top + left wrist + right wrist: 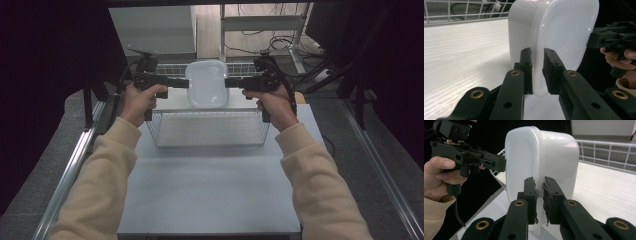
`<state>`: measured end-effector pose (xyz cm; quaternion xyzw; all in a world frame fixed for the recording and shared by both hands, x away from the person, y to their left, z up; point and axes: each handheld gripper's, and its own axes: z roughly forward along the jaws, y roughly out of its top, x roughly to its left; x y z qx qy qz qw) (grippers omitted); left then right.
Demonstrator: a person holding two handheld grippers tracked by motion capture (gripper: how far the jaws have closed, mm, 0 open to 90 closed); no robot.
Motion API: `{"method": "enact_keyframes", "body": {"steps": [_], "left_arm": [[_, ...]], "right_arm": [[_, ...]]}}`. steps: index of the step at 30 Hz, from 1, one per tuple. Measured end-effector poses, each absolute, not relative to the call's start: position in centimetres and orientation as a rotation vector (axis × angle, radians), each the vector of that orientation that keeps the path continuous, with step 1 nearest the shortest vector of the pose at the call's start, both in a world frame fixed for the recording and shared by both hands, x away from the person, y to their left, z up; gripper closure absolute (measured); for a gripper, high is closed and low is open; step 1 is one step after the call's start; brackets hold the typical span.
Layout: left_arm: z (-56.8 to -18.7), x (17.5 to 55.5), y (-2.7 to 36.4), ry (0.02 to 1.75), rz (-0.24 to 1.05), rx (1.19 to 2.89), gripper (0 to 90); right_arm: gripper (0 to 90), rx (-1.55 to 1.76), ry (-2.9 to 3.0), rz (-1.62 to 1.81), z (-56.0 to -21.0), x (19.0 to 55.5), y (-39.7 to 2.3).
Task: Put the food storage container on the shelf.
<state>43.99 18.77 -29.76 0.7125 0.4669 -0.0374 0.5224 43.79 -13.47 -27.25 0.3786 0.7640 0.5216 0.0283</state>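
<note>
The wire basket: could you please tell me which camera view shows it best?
The high view: the wire basket appears there nearly whole on the table, under the white container that both grippers hold. The left gripper view shows a stretch of its wire wall, and the right gripper view another stretch.

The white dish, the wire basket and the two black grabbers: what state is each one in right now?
White dish: held up above the basket, pinched at its left and right rims.
Wire basket: upright on the table, nothing visible inside.
Left gripper: jaws shut on the dish's rim.
Right gripper: jaws shut on the opposite rim.
Table: bare in front of the basket.
</note>
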Motion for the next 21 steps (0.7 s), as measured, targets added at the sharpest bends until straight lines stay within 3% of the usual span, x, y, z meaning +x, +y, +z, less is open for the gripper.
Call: {"method": "enact_keyframes", "body": {"steps": [11,21], "left_arm": [[-30.4,47.2,18.8,1.155,-0.181,1.648,81.1],[-31.6,49.6,18.6,1.245,-0.256,1.524,75.5]], "right_arm": [[78.8,1.371,2.354,1.662,-28.4,47.9,-14.3],[66.3,1.683,2.258,1.684,-30.2,51.3,-14.2]]}}
